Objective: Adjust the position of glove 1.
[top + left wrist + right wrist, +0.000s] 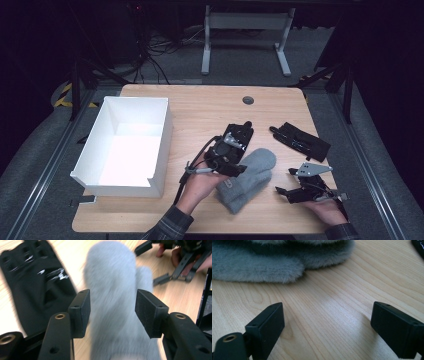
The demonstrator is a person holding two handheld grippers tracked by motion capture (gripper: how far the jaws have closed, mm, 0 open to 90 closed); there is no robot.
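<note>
A fluffy grey mitten (252, 172) lies on the wooden table (200, 110) near its front edge. My left gripper (234, 162) hovers over the mitten's left side, a hand around it. In the left gripper view the left gripper (112, 310) stands open, with the grey mitten (115, 285) below and between the pads, which do not press on it. A black glove (241, 132) lies just behind, seen as a black glove (32, 285) at left. My right gripper (284, 181) rests right of the mitten, open wide (327, 325) over bare wood, the mitten (262, 267) ahead of it.
A white open box (162, 145) stands on the table's left half. A second black glove (300, 141) lies at the right, behind the right gripper. A round grommet (248, 100) sits near the far edge. The right gripper (185, 262) shows beyond the mitten.
</note>
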